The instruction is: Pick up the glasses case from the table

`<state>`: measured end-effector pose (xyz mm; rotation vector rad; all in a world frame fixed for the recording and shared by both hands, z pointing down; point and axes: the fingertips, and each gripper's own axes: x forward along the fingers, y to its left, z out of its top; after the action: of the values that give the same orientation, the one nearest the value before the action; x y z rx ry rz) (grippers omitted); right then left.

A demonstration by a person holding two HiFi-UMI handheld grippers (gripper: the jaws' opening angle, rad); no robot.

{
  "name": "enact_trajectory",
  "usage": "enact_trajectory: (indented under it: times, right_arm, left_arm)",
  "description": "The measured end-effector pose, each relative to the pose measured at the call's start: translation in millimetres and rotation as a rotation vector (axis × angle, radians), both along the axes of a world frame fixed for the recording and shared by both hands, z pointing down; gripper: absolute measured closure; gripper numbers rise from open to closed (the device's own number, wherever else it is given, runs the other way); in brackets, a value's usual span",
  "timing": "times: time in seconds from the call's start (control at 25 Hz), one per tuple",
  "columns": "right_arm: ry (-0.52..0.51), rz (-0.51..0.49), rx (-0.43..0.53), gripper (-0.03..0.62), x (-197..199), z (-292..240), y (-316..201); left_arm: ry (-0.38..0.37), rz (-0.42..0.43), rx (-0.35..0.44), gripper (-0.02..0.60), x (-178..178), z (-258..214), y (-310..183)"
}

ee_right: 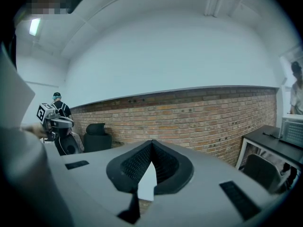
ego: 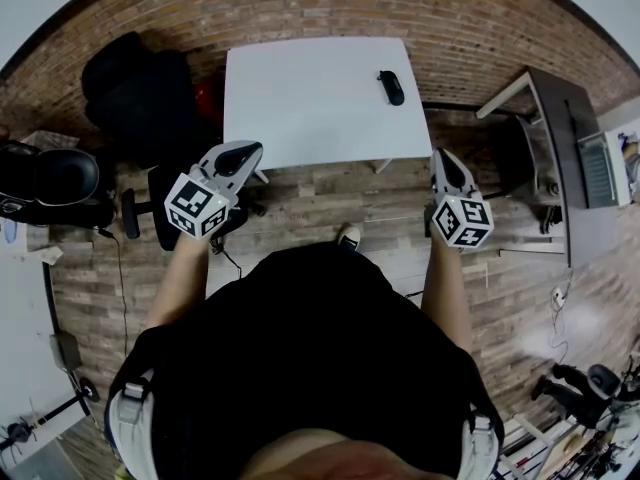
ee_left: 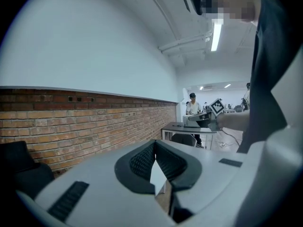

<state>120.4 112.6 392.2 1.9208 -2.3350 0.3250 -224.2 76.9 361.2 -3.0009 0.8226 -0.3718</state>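
Dark oblong glasses case (ego: 390, 87): lies on white rectangular table (ego: 290, 118), near its 1 o'clock corner, well apart from both tools.
Right gripper (ego: 443, 158): nearer, jaws together, empty.
Left gripper (ego: 243, 152): jaws together too, nothing between.
Judgement: spread right jaws before reach, straddle case across its short width.
Room: plank floor (ego: 330, 193); brick wall (ego: 300, 8) at 12; black seat (ego: 140, 88) at 10; dark desk (ego: 565, 128) at 3.

No text or number is showing legibly; the cube (ego: 197, 206) on the left gripper (ego: 243, 152) and the cube (ego: 460, 221) on the right gripper (ego: 446, 157) are bearing only square patterns.
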Motion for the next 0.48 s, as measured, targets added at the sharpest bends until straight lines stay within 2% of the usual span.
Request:
enact_trajectory:
  times: [0.48]
  right_arm:
    - [0.014, 0.007, -0.012, 0.580, 36.5, 8.9, -40.7]
  left_arm:
    - [-0.019, 0.008, -0.012, 0.571, 34.9, 6.7, -37.6]
